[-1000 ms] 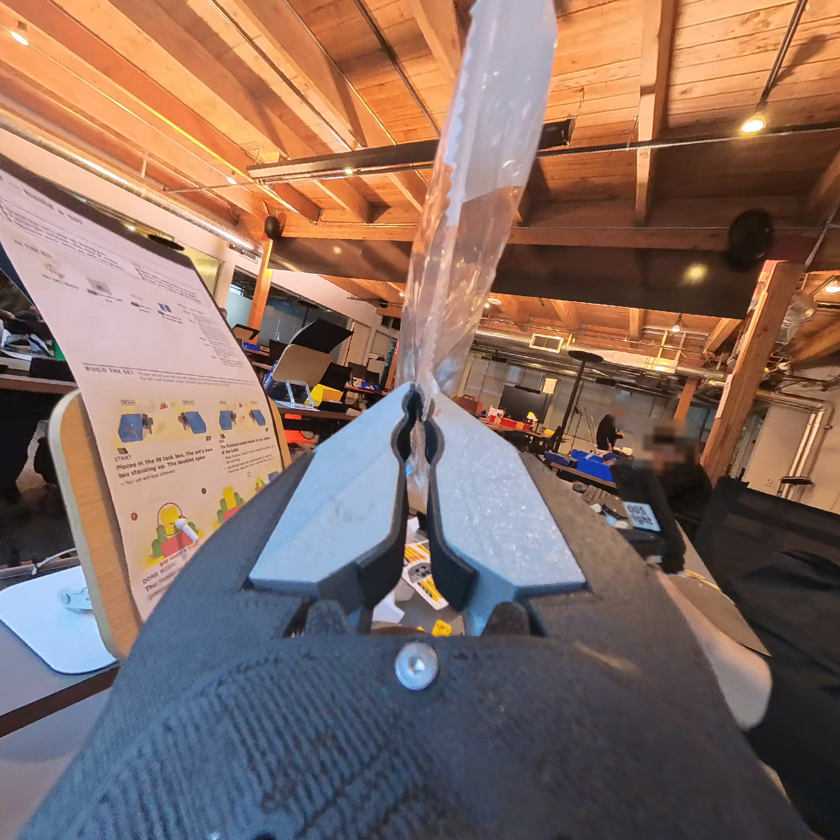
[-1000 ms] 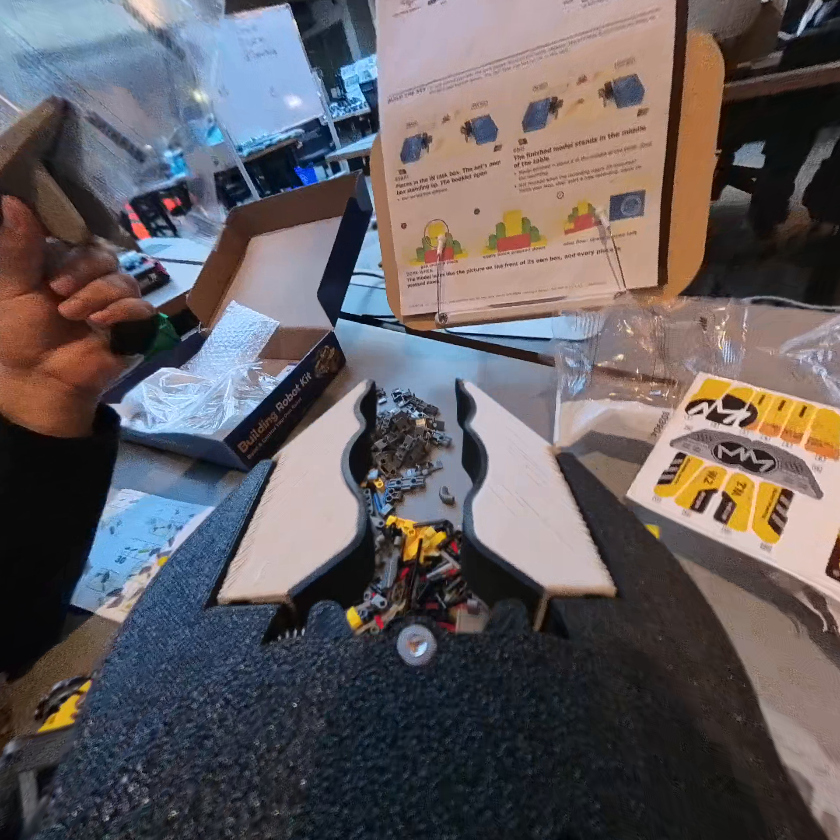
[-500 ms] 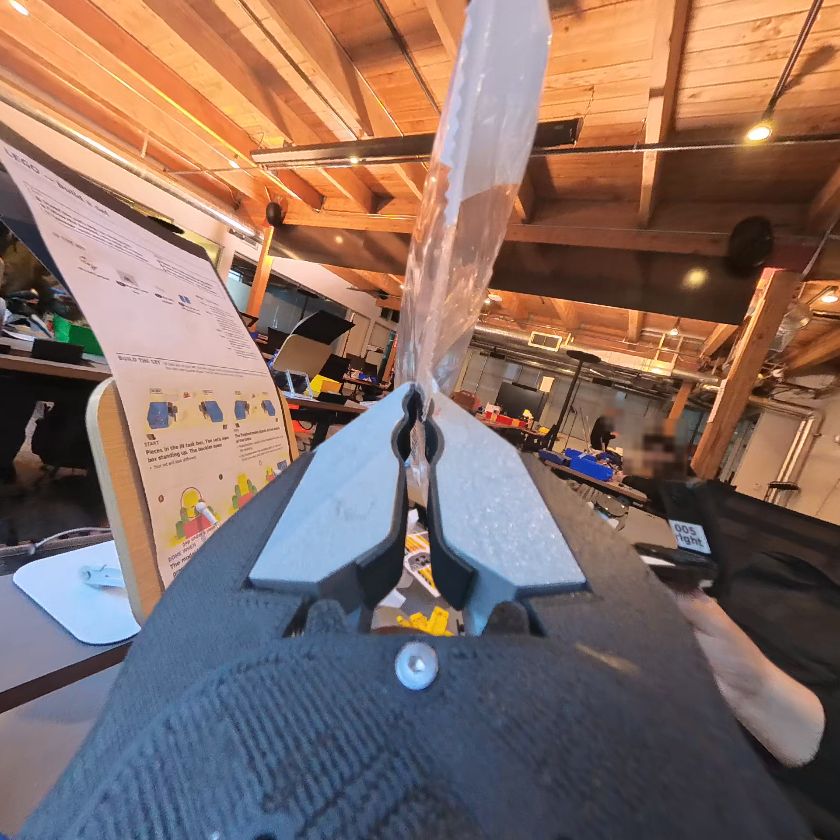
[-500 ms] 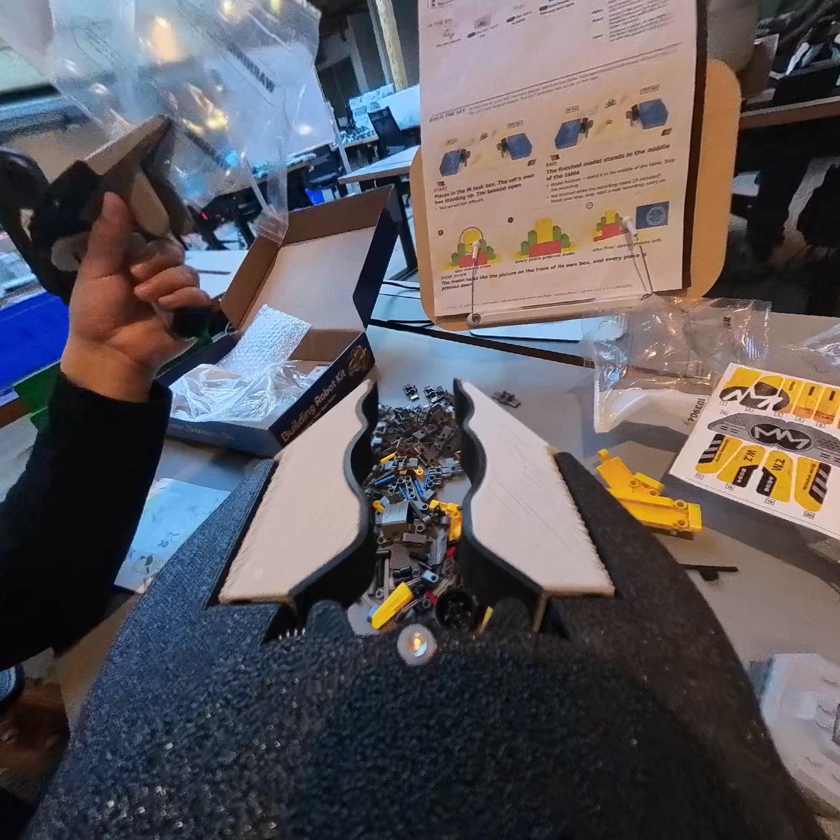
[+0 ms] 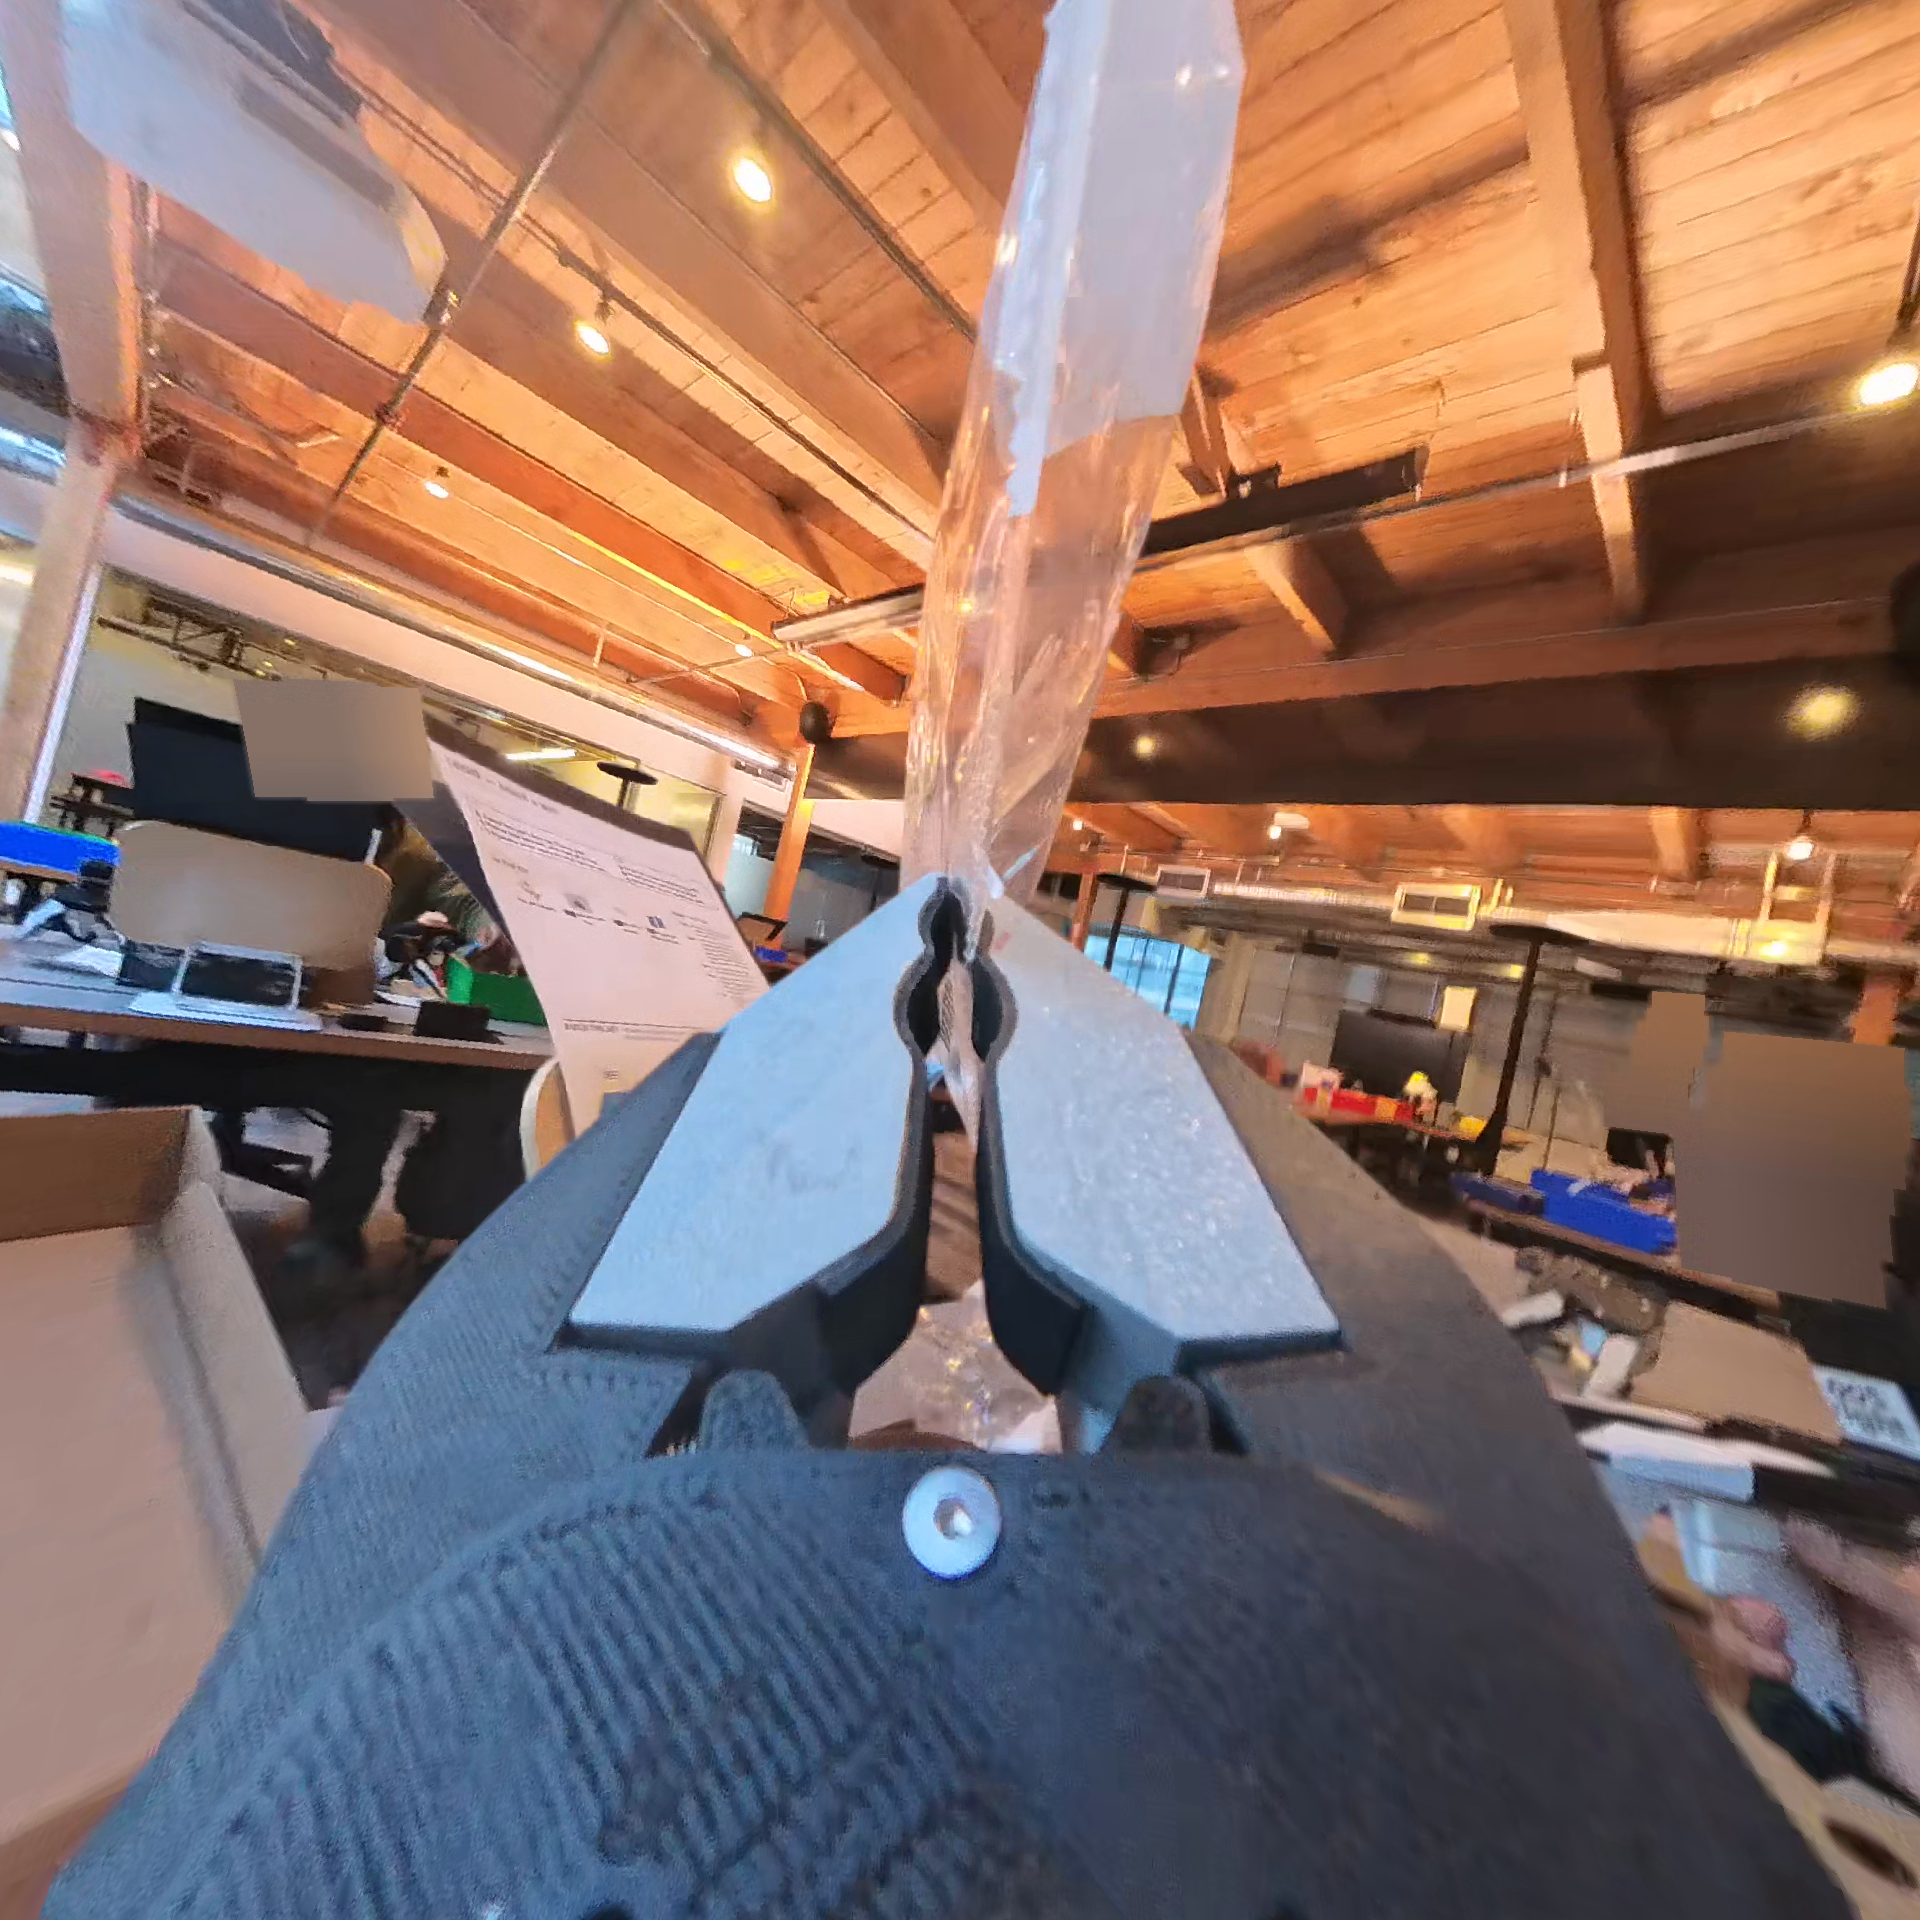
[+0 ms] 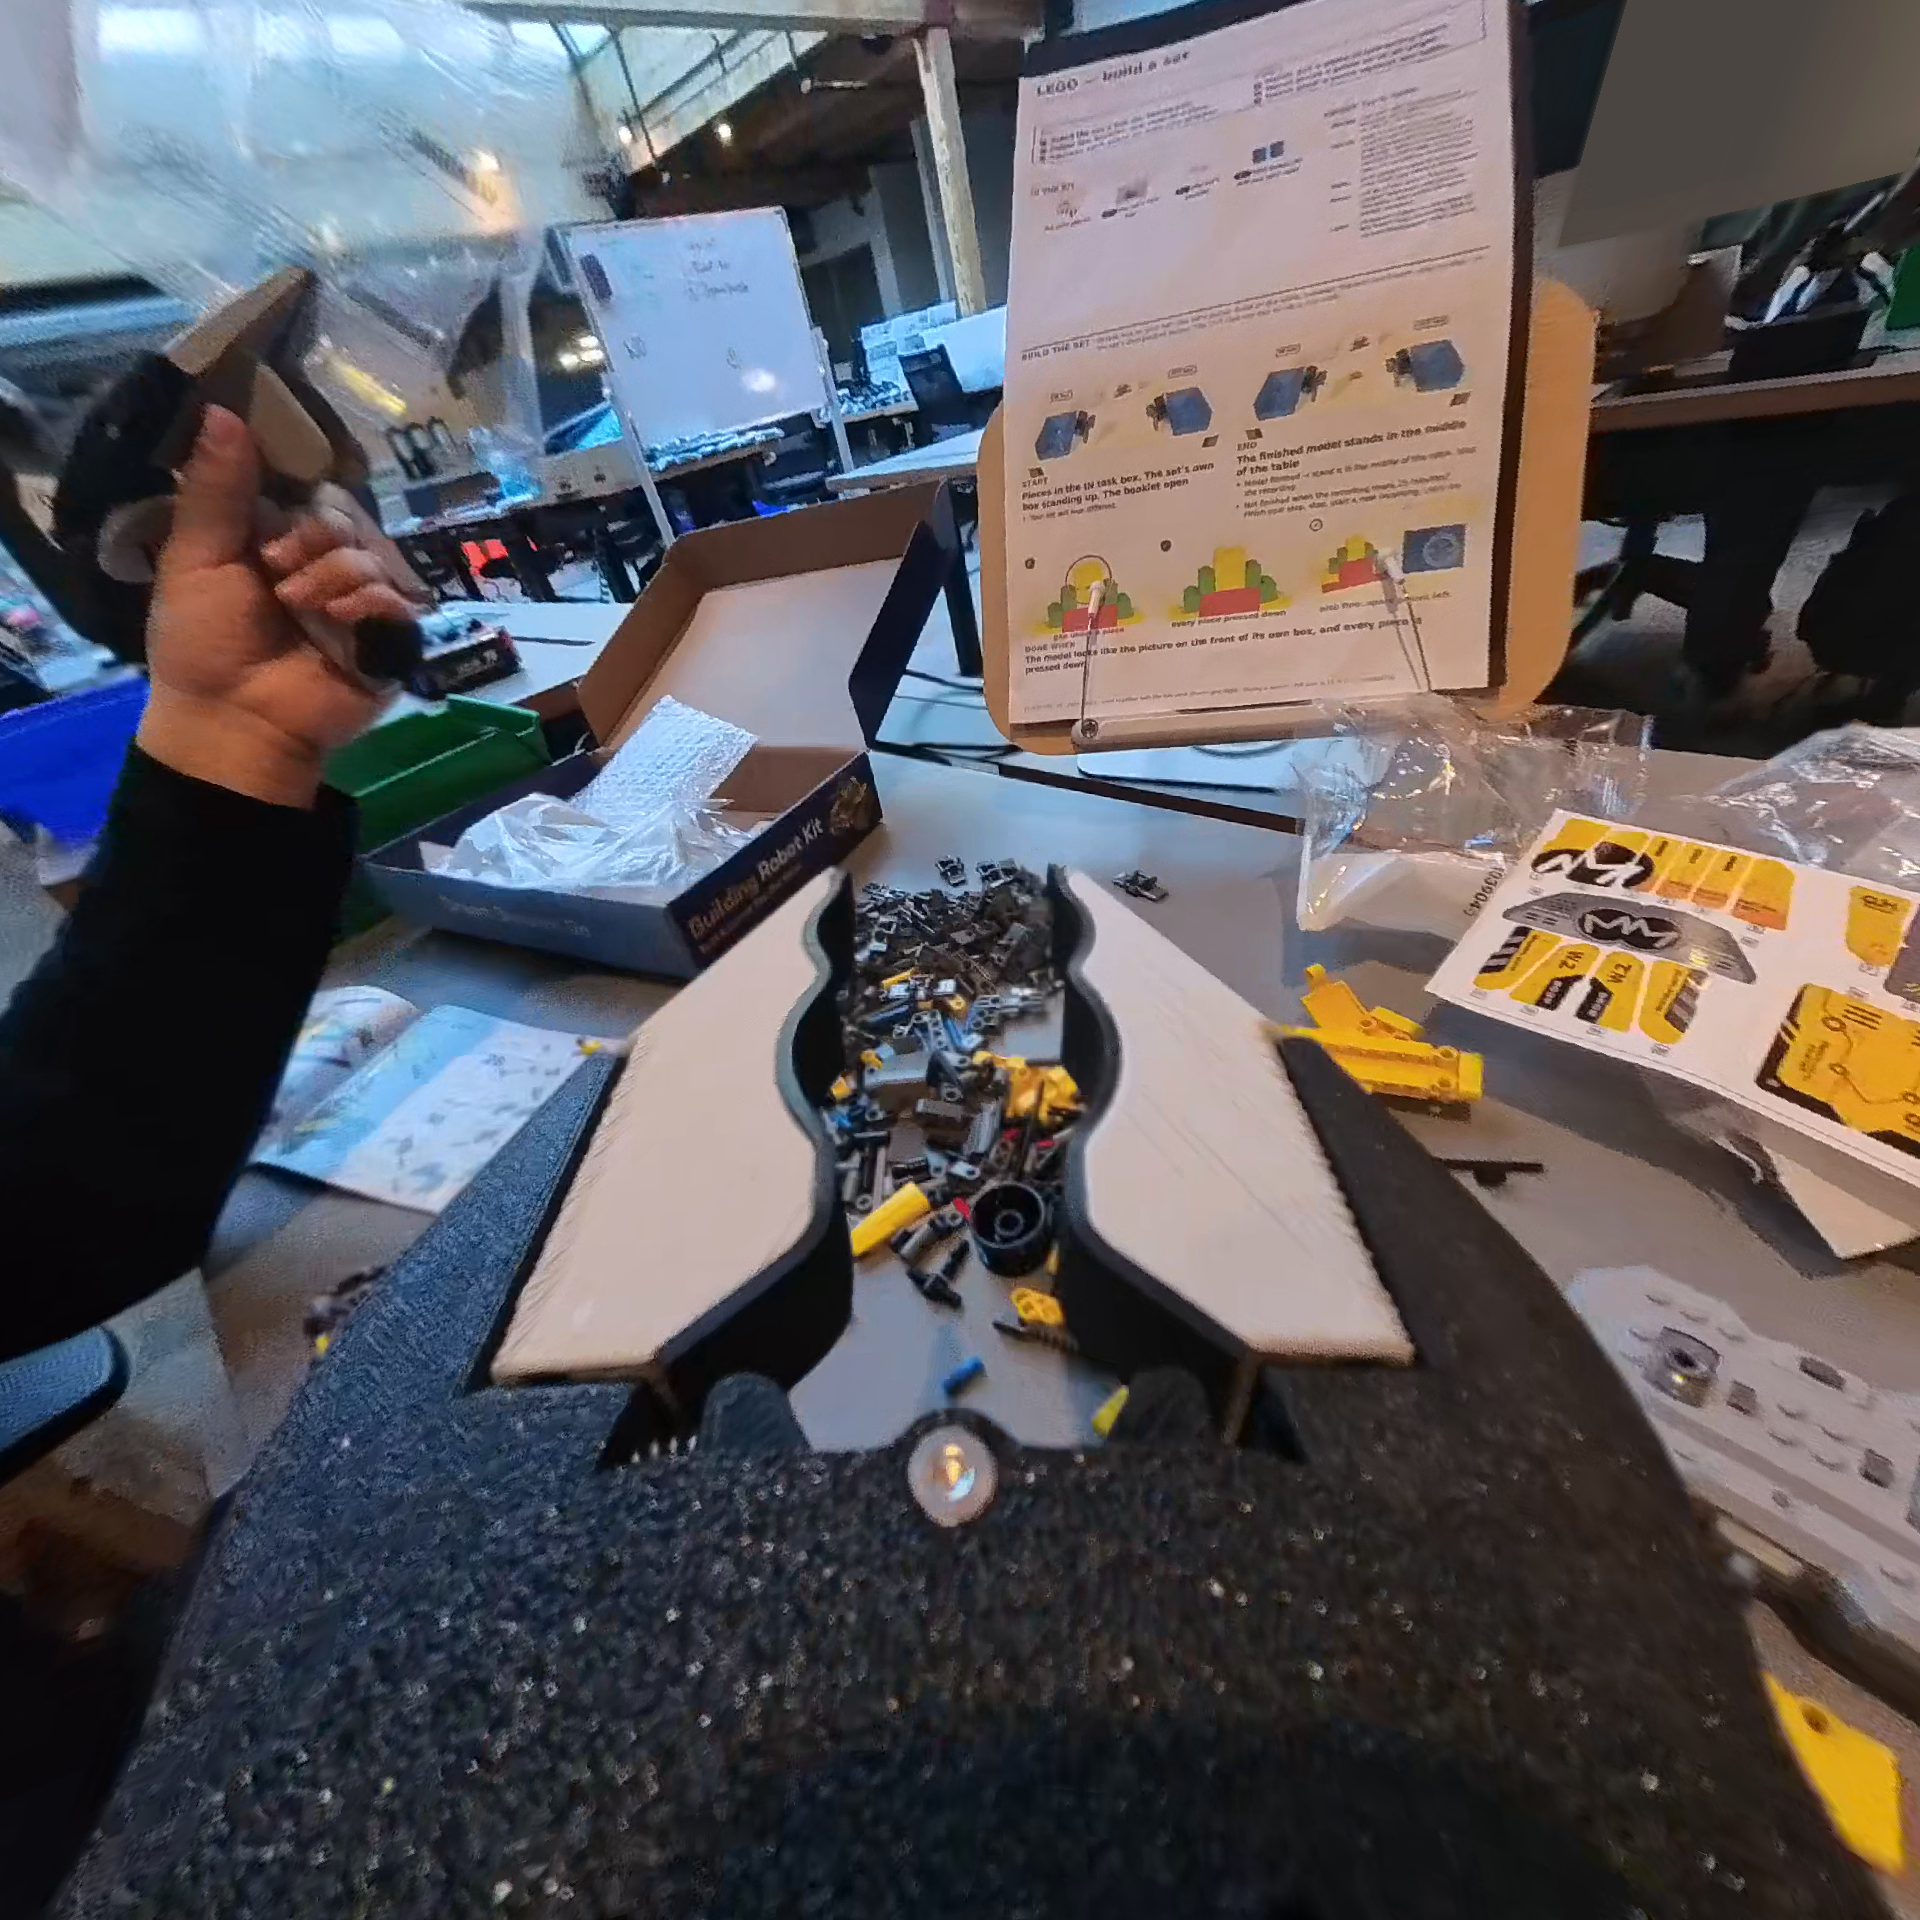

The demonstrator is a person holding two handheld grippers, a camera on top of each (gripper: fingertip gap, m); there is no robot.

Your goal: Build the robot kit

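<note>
My left gripper (image 5: 961, 899) is shut on a clear plastic bag (image 5: 1049, 520) and holds it up in the air, tilted toward the ceiling. The bag looks empty. In the right wrist view the same bag (image 6: 312, 156) hangs at the upper left, above the hand that holds the left gripper (image 6: 244, 416). My right gripper (image 6: 945, 904) is open and empty, low over a pile of small black, grey and yellow building pieces (image 6: 951, 1049) on the grey table (image 6: 1195, 925). The pile lies between its fingers.
An open cardboard kit box (image 6: 644, 821) with plastic wrap stands at the left, also in the left wrist view (image 5: 114, 1403). An instruction sheet on a stand (image 6: 1257, 395) is behind the pile. A sticker sheet (image 6: 1683, 966), yellow parts (image 6: 1382, 1049), empty bags (image 6: 1455, 790) and a booklet (image 6: 416, 1091) lie around. My right fingertips sit around 40 centimetres from my left ones.
My left gripper has swung left with the bag, toward the box; the instruction stand now sits farther off in its view. My right gripper has pulled back from the pile, showing more table.
</note>
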